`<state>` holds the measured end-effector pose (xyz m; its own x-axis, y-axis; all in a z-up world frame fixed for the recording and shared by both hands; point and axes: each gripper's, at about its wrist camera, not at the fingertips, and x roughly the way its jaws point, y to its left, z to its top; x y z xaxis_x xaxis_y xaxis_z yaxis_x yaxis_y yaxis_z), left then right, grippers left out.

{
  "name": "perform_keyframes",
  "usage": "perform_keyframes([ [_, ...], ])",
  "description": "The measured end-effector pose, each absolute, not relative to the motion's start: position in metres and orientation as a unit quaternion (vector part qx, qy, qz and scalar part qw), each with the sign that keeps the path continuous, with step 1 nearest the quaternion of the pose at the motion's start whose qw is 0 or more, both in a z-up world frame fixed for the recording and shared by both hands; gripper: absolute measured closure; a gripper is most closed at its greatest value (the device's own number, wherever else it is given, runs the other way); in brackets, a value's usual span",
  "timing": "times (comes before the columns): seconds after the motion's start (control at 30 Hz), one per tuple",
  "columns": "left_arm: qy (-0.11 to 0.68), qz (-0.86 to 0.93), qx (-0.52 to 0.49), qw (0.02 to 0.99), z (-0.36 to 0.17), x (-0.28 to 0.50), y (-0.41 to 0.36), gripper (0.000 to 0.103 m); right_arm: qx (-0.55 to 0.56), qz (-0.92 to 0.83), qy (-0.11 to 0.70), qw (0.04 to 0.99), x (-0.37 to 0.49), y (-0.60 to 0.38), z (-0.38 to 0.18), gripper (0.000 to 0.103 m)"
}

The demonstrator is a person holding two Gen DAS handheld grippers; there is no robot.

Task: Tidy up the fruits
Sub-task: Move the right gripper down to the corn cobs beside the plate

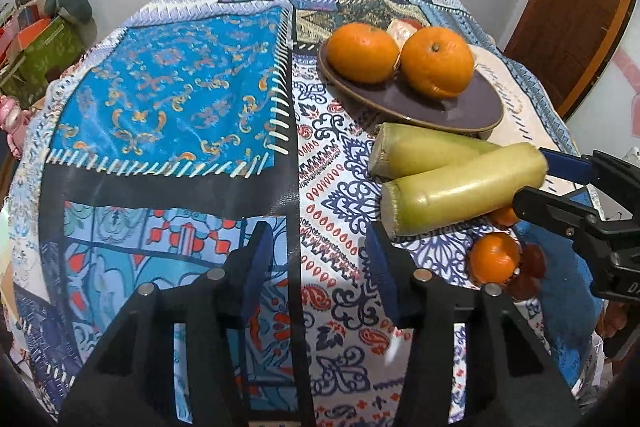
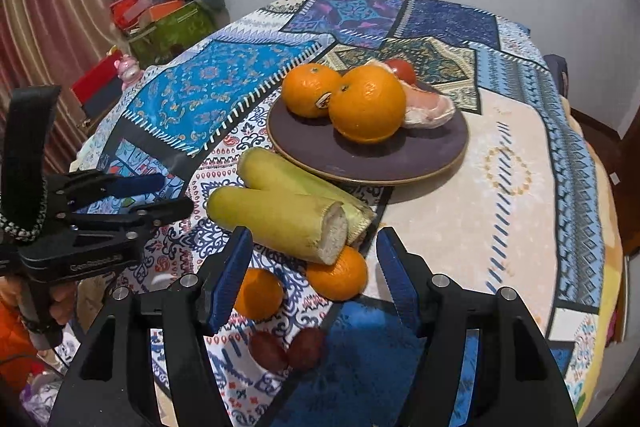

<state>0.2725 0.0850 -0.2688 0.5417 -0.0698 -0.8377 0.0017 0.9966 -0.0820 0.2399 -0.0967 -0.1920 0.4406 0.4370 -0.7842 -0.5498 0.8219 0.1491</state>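
Two pale green cane pieces (image 2: 276, 219) (image 1: 460, 187) lie crossed on the patterned tablecloth, just in front of a purple plate (image 2: 420, 155) (image 1: 460, 107). The plate holds two large oranges (image 2: 366, 103) (image 1: 436, 61), a peeled pomelo segment (image 2: 430, 111) and a red fruit (image 2: 402, 69). Two small oranges (image 2: 340, 277) (image 1: 494, 257) and two dark red fruits (image 2: 306, 347) lie nearer. My right gripper (image 2: 314, 247) (image 1: 548, 185) is open, its fingertips flanking the nearer cane's cut end without touching. My left gripper (image 1: 316, 239) (image 2: 176, 193) is open and empty, left of the cane.
The round table's edge drops away behind the plate and to the right. Off the table at the back left stand a green bag (image 2: 172, 27) piled with things and a pink toy (image 2: 128, 67). A wooden door (image 1: 568, 7) is at the right.
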Motion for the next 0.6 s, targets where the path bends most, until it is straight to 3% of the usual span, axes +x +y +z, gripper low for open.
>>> perform_keyframes([
  [0.13, 0.478, -0.028, -0.034, 0.877, -0.272, 0.278, 0.081, 0.055, -0.059, 0.296, 0.452, 0.839, 0.244, -0.093, -0.199, 0.042],
  [0.3, 0.478, -0.031, -0.03, 0.877, -0.274, 0.284, 0.078, 0.055, -0.042, 0.308, 0.457, 0.834, 0.244, -0.093, -0.202, 0.05],
  [0.6, 0.484, -0.05, -0.035, 0.873, -0.272, 0.279, 0.07, 0.07, -0.01, 0.312, 0.458, 0.832, 0.242, -0.1, -0.193, 0.055],
])
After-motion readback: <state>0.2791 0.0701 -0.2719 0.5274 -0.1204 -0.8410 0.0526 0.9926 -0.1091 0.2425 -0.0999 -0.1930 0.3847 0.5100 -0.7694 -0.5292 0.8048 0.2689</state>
